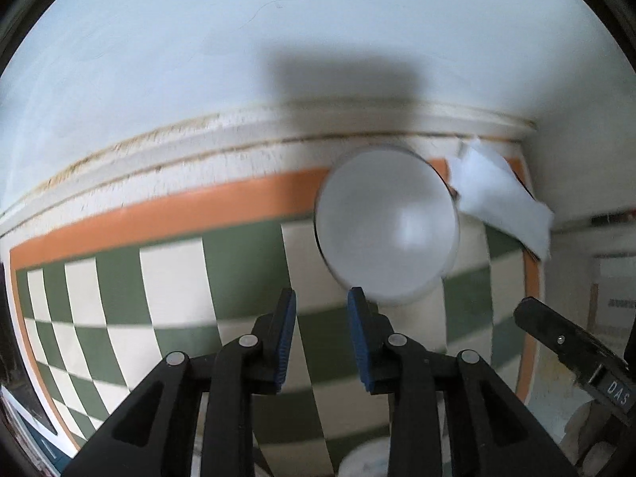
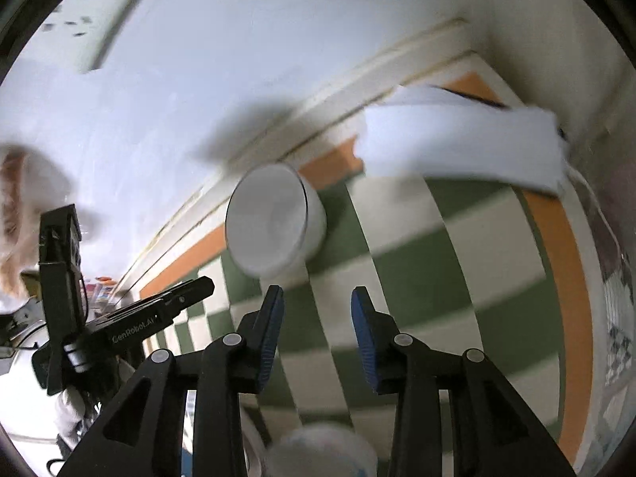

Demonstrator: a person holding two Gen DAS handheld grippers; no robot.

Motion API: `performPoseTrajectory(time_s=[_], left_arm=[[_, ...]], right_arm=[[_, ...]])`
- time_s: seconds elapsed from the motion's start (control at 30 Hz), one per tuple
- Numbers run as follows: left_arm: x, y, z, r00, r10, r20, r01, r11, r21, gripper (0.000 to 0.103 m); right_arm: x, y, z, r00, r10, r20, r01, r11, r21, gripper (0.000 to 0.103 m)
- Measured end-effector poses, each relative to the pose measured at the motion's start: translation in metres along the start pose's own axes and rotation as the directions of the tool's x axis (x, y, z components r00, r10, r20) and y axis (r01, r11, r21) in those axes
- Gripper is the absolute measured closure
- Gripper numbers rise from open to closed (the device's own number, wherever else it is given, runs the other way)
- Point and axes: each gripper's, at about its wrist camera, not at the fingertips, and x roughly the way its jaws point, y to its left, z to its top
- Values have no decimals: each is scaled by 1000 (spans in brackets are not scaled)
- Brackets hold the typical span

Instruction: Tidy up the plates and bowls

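Left hand-held gripper (image 1: pixel 322 298): jaws parted, nothing between the blue pads (image 1: pixel 287 338). White bowl (image 1: pixel 387 226) just ahead and slightly right, near the right pad tip, contact not determinable. Right hand-held gripper (image 2: pixel 318 298): jaws parted, empty. Same bowl ahead and left, on green-and-cream checkered cloth (image 2: pixel 457 278) covering the worktop. White folded cloth (image 2: pixel 457 143) farther ahead, right, by the wall (image 2: pixel 238 59).

Black gripper (image 1: pixel 322 302); blue ribbed pads (image 1: pixel 287 338)
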Motion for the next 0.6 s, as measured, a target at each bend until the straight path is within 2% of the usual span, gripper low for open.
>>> performPoseTrajectory(time_s=[0.13, 0.23, 0.37, 0.4, 0.43, 0.6], left_arm=[[24, -1, 25, 999, 19, -36, -19, 1000, 3, 78], [46, -2, 36, 996, 30, -78, -28, 999, 23, 78], [68, -1, 40, 994, -3, -105, 6, 1000, 27, 83], [71, -1, 40, 994, -10, -105, 13, 1000, 26, 87], [72, -1, 39, 994, -20, -103, 23, 999, 28, 88], [70, -5, 35, 996, -27, -86, 30, 999, 38, 88]], right_arm=[[37, 12, 34, 999, -27, -38, 26, 999, -25, 65], [61, 18, 48, 996, -54, -74, 51, 998, -42, 65], [90, 20, 57, 989, -88, -121, 80, 995, -66, 65], [96, 19, 58, 987, -94, -129, 86, 994, -68, 73], [101, 18, 60, 987, -98, -130, 90, 993, -72, 88], [105, 22, 59, 987, -114, -117, 103, 990, -93, 90]])
